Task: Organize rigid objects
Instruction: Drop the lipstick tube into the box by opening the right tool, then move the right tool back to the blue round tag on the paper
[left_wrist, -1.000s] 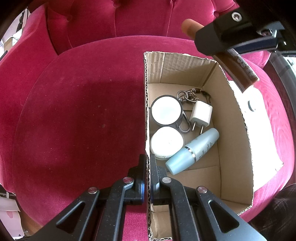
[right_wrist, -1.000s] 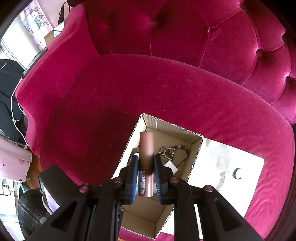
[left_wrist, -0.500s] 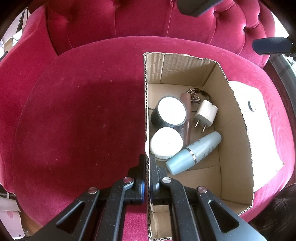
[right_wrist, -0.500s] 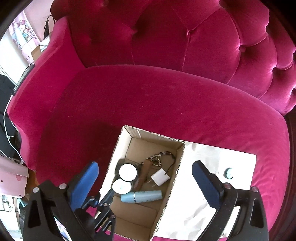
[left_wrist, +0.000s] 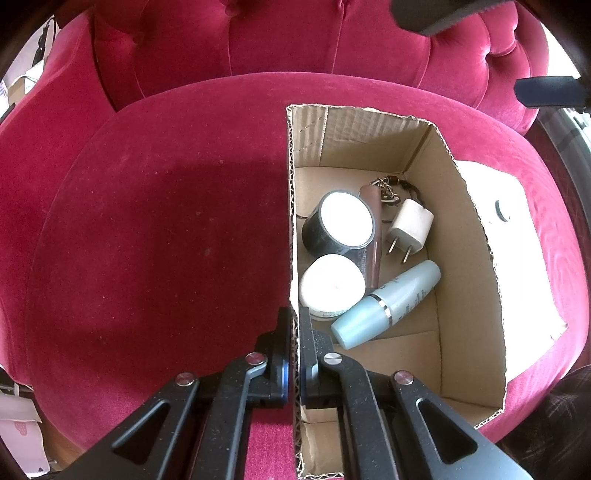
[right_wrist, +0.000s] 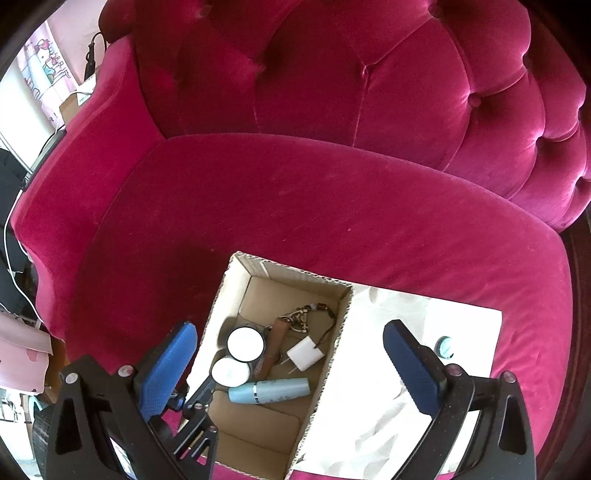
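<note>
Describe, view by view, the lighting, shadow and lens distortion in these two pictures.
Left wrist view: a broad dark shadow lies on the seat cushion beside the cardboard box; the white sheet is washed out by sun; straight box edges bow. Right wrist view: the white sheet glares; corners vignette black; the tufted backrest curves.

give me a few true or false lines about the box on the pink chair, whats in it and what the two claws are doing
1. The left claw is shut on the cardboard box wall. True.
2. The right claw grips the brown tube. False: its jaws stand wide open and empty; the tube lies in the box.
3. The light blue bottle stands upright. False: it lies on its side.
4. The white plug adapter is inside the box. True.
5. The small teal round thing is in the box. False: it sits on the white sheet beside the box.
</note>
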